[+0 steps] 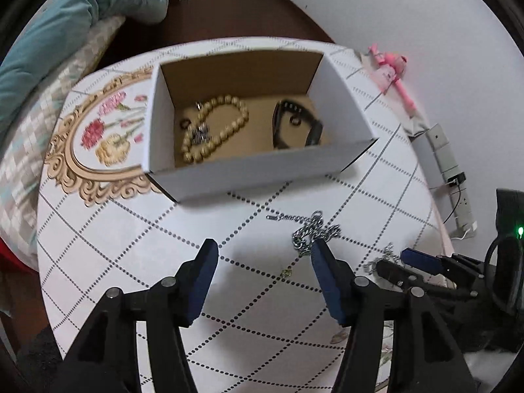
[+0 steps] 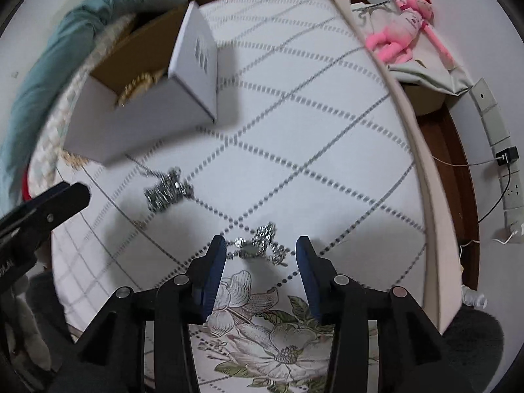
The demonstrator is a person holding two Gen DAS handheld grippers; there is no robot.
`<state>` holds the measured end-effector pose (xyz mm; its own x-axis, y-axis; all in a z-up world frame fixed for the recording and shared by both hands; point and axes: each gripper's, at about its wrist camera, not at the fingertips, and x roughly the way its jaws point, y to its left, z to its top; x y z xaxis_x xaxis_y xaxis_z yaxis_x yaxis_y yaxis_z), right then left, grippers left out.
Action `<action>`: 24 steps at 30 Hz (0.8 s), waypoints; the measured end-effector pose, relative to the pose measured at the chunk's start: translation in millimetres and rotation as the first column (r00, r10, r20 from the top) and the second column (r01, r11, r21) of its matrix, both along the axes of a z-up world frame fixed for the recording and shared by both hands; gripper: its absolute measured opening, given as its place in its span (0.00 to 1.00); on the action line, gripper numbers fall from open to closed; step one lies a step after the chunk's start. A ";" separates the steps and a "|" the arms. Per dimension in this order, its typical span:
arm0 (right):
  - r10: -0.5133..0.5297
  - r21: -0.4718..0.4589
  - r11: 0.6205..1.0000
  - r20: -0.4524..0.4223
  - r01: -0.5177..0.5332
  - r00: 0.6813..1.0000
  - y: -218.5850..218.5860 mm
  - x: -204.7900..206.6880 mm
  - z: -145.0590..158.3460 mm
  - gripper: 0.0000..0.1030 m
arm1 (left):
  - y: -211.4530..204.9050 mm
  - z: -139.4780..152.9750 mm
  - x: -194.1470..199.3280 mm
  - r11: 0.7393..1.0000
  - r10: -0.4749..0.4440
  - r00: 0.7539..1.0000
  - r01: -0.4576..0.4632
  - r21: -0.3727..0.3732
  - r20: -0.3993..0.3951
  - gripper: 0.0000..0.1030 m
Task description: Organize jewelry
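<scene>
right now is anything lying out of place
Yes. Two silver chains are loose on the table instead of in the box: a bunched one just in front of the box, and a second tangled one by the right gripper's open fingers. Beads and a black band are already boxed.

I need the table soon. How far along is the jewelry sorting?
Done: a bead necklace and a black band lie in the box. In hand: nothing; both tongs, left and right, are open, the right over a silver piece. Left: that piece and a chain on the table.
</scene>
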<state>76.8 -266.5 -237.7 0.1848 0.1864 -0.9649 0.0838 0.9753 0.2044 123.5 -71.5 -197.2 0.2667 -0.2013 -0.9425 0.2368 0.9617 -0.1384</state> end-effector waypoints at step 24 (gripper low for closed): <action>-0.186 0.050 0.982 0.044 0.184 0.981 -43.6 -19.9 29.9 0.05 | -80.4 -40.9 0.0 0.947 -0.273 0.962 0.274 0.170 -0.033 0.52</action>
